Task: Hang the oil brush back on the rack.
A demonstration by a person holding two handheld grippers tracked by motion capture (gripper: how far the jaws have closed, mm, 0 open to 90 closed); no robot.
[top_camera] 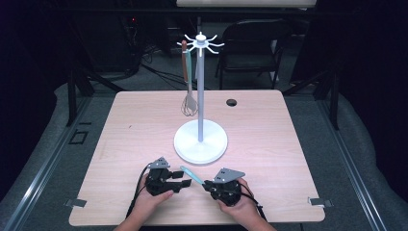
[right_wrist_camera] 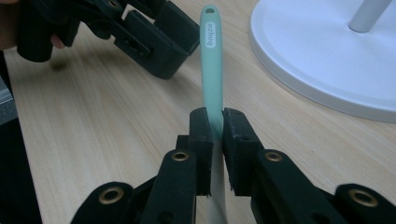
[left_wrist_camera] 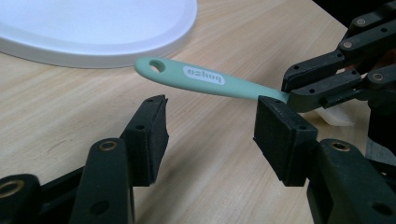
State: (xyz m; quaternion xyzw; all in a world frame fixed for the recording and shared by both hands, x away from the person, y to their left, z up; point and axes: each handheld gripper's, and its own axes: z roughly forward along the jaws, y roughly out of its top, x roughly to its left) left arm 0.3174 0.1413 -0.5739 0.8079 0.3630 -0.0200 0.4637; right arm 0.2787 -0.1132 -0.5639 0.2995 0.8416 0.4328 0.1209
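Bright tabletop, dark surroundings, soft focus

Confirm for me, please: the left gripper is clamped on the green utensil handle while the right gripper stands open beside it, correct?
Not quite: the grippers are swapped. The right gripper is clamped on the green utensil handle, as the right gripper view shows, while the left gripper stands open beside it.
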